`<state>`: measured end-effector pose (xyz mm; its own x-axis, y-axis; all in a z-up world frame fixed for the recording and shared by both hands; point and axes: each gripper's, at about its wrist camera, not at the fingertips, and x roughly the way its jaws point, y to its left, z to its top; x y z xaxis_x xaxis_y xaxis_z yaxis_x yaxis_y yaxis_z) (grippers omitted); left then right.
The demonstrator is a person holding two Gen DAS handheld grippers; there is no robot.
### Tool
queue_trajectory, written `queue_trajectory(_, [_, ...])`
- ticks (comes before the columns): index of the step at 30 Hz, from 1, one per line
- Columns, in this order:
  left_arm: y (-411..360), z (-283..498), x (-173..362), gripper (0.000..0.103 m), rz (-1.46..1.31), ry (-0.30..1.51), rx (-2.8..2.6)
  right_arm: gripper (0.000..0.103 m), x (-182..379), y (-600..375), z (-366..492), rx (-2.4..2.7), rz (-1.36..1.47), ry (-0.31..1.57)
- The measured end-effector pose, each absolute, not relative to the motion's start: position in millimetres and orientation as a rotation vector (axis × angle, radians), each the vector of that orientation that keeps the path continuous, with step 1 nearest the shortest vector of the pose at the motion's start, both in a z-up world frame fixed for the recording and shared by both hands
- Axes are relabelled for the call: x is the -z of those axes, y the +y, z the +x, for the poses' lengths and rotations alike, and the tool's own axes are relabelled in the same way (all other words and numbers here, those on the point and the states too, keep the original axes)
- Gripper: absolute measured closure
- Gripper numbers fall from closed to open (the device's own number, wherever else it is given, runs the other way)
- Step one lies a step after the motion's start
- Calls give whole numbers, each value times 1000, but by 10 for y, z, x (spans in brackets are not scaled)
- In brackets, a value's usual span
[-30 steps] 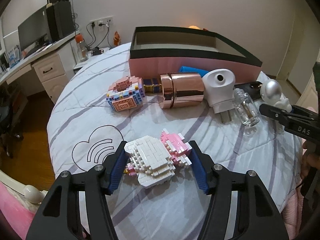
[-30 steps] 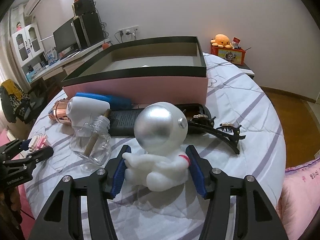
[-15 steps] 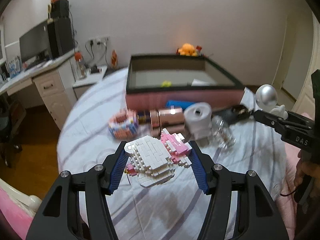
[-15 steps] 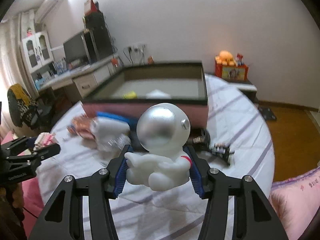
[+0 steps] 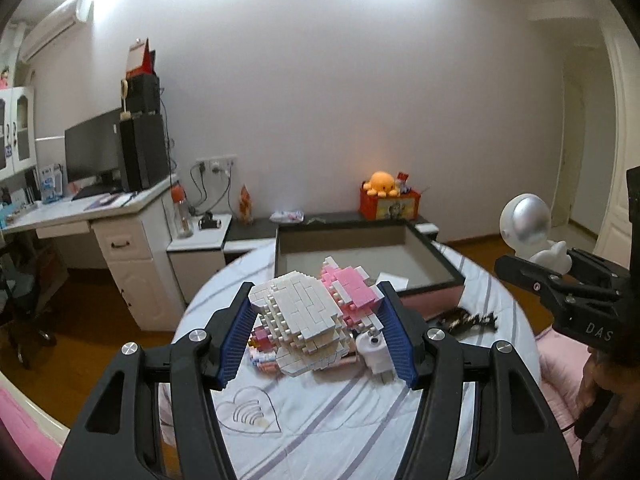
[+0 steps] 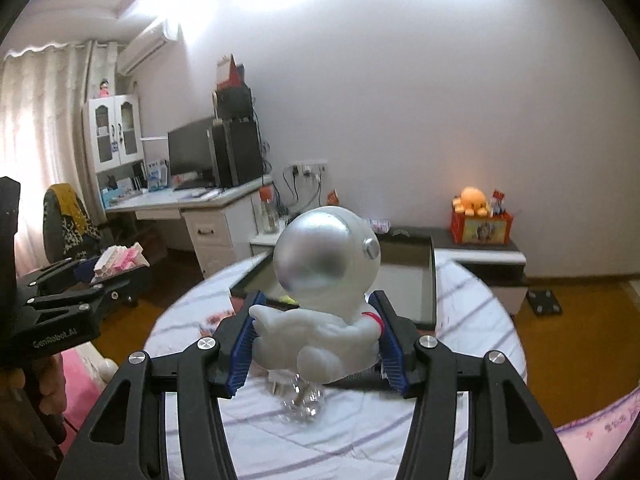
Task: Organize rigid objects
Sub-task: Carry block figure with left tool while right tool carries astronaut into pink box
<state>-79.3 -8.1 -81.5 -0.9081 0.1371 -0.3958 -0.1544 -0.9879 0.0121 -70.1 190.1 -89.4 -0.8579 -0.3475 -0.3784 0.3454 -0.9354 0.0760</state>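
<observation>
The white-and-pink block-built figure (image 5: pixel 316 320), rigid but liable to shed bricks, is hanging above the striped bed (image 5: pixel 344 412), the left tongs (image 5: pixel 318 338) clamping its flat sides. At three o'clock, the right tongs (image 6: pixel 316 344) are gripping the smooth, slippery silver-helmeted white astronaut figurine (image 6: pixel 324 292) by its body; the black-rimmed pink box (image 5: pixel 436 256) is waiting at twelve.
</observation>
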Motion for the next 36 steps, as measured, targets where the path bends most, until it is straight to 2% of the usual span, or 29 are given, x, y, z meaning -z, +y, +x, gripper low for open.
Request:
queue_trajectory(8, [-131, -742, 567, 42, -506, 68, -2982, 48, 653, 1808, -675, 2736, 456, 20])
queue_trajectory(18, [-150, -809, 462, 42, -472, 75, -3017, 48, 624, 1787, -782, 2731, 438, 32])
queue_trajectory(36, [61, -1786, 672, 42, -603, 137, -2977, 48, 887, 1899, -1518, 2719, 568, 18])
